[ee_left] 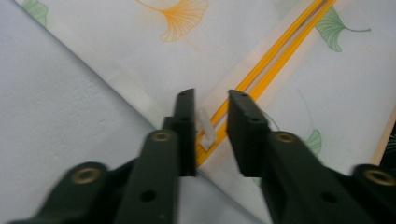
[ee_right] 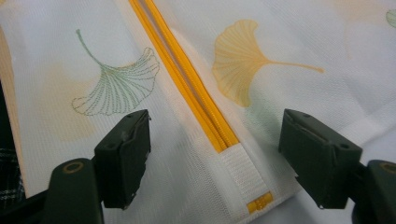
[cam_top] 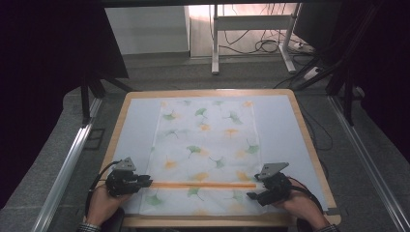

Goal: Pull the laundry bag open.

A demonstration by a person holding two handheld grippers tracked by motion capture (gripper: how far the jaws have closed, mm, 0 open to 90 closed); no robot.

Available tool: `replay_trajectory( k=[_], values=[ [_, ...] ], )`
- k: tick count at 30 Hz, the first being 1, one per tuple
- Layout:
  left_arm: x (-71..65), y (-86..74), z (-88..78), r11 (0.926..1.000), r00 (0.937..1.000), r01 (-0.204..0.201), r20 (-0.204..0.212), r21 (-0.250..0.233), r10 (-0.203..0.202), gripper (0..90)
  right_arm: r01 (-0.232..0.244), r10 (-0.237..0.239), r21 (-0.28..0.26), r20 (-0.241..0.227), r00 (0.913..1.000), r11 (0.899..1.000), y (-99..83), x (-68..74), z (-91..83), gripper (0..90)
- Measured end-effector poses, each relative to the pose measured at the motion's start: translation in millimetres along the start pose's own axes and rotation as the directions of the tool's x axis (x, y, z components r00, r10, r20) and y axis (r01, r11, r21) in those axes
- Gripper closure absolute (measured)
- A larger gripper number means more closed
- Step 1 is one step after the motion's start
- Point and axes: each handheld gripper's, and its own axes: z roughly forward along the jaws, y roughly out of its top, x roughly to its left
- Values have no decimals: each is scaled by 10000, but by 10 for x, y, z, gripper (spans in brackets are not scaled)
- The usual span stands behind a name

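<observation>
A white mesh bag (cam_top: 208, 145) printed with green and orange ginkgo leaves lies flat on the table. An orange zipper (cam_top: 203, 185) runs across its near part. My left gripper (cam_top: 147, 182) sits at the zipper's left end. Its jaws stand a little apart around the white zipper pull (ee_left: 206, 127), which leans by one jaw without being pinched. My right gripper (cam_top: 255, 186) is at the zipper's right end, jaws wide open. They straddle the zipper (ee_right: 187, 84) and its white end tab (ee_right: 243, 172), with nothing gripped.
The bag rests on a pale mat (cam_top: 138, 130) over a wooden-rimmed table (cam_top: 309, 145). A person's hands come in from the near edge. Beyond the table are metal rails, desk legs and cables on the floor.
</observation>
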Motion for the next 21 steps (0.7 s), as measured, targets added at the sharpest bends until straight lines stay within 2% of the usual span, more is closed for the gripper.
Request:
replay_trajectory(
  k=[5, 11, 17, 21],
  values=[
    [-14, 19, 9, 10000, 9996, -12, -272, -94, 9, 504, -173, 173, -4, 134, 9998, 9999, 1, -23, -9, 202],
    [-65, 74, 34, 9997, 9978, -210, -626, -152, 200, 348, -342, 349, -355, 179, 9992, 9988, 27, -35, -50, 158],
    [-137, 178, 57, 9989, 9942, -448, -984, -172, 429, 206, -560, 584, -720, 320, 9978, 9958, 57, -64, -129, 103],
    [-168, 246, 74, 9987, 9938, -487, -1011, -146, 469, 151, -572, 627, -1046, 500, 9968, 9929, 70, -89, -208, 76]
  ],
)
